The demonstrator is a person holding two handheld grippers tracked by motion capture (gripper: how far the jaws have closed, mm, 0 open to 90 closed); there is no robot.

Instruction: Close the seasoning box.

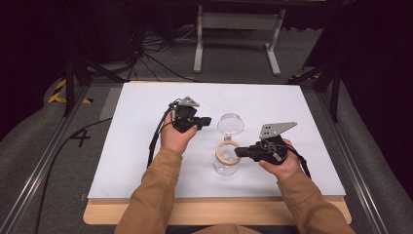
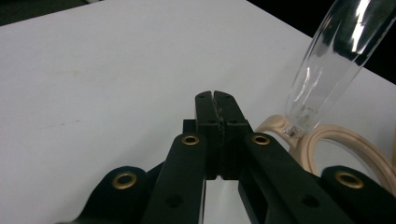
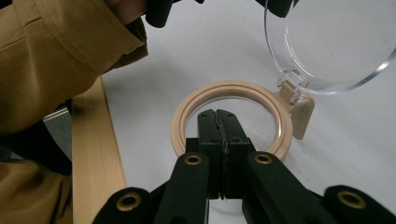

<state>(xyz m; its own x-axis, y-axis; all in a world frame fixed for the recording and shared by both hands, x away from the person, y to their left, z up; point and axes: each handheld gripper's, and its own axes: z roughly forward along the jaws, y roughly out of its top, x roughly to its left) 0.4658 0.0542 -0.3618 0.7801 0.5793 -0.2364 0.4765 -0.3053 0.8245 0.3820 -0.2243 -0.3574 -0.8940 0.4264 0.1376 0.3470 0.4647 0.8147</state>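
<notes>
clear jar (image 1: 226, 163) (lid (image 1: 230, 124) flipped up), white table (image 1: 141, 146)

Dark room, grey carpeted floor (image 1: 234, 58), loose black cables (image 1: 151, 53) (tangled), white metal stand (image 1: 238, 29) behind table (image 1: 146, 102)

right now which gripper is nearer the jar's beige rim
Right. The right gripper sits at the beige rim, jaws shut over its edge. The left gripper is farther back, beside the raised clear lid.
</notes>
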